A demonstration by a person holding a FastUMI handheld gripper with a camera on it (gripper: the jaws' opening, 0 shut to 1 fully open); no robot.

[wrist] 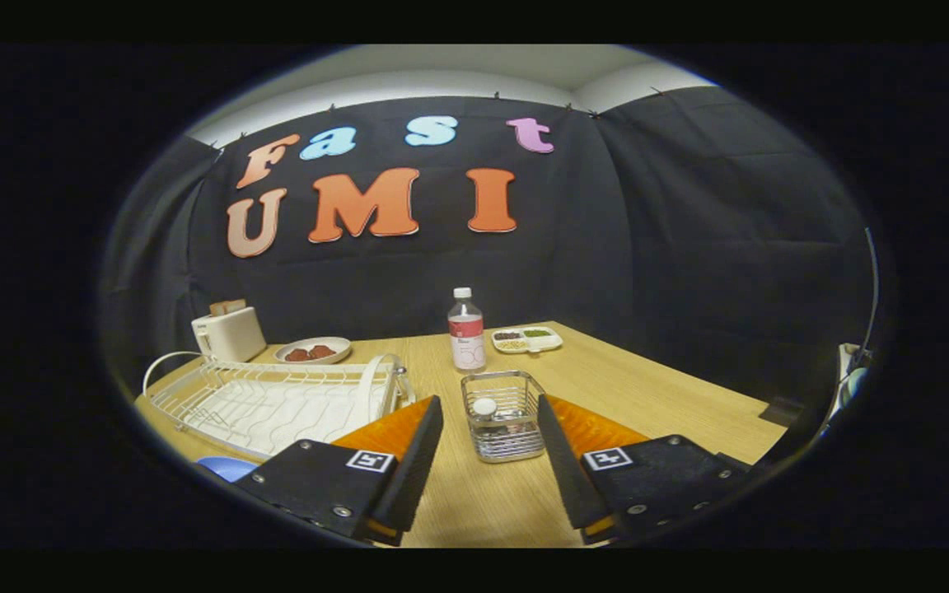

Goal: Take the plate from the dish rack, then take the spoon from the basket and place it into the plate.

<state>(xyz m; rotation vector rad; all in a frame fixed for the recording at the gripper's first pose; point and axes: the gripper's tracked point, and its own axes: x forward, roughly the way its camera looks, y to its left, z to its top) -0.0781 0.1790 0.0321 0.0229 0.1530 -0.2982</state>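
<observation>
My gripper (491, 449) is wide open and holds nothing. The wire basket (503, 416), lower centre, sits between my fingertips, the spoon (485, 407) inside it. The dish rack (273, 403) lies lower left.

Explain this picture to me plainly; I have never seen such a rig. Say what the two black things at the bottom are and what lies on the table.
The camera rides on a hand-held gripper; the two black things are its fingers, open and holding nothing. Between the fingertips, on the wooden table, stands a wire basket with what looks like the spoon in it. Beside one finger is a white dish rack with a plate standing at its end. Beyond are a bottle, a toaster, a dish of food and a divided tray.
</observation>
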